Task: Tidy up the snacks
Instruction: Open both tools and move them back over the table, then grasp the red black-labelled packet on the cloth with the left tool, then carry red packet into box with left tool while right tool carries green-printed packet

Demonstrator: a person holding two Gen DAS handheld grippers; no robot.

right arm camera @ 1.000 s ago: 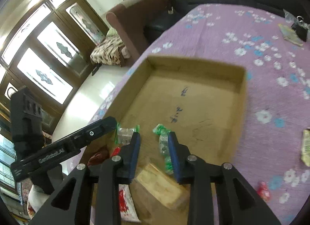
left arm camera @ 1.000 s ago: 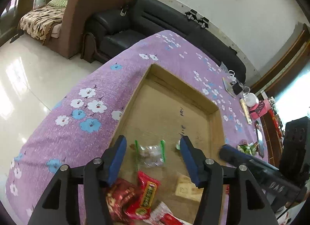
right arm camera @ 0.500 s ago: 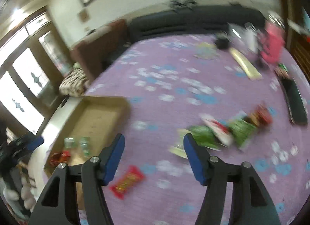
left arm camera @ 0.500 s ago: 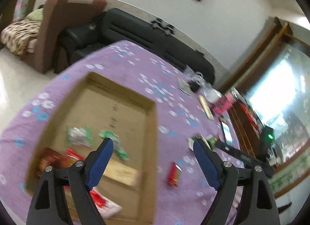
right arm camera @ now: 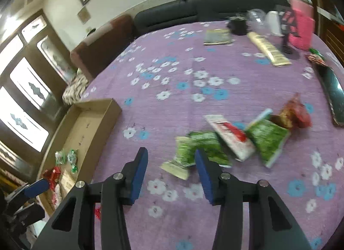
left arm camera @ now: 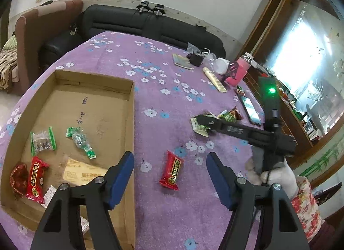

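right hand-held gripper (right arm camera: 171,171) agape, green snack packets (right arm camera: 200,150) ahead, purple tablecloth (right arm camera: 172,103)

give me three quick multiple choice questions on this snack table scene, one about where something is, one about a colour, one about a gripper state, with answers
1. Where does the lone red snack packet nearest the left gripper lie?
A. inside the cardboard box
B. on the purple cloth, outside the box
C. on the sofa

2. What colour are the twisted ends of the clear candy bag in the cardboard box?
A. green
B. yellow
C. blue

3. How does the right gripper stand?
A. shut on a green packet
B. shut on nothing
C. open, holding nothing

Answers:
1. B, the packet rests on the flowered purple cloth to the right of the box wall.
2. A, both ends of the wrapper show green.
3. C, its blue fingers are spread apart, with the green snack packet lying on the cloth beyond them.
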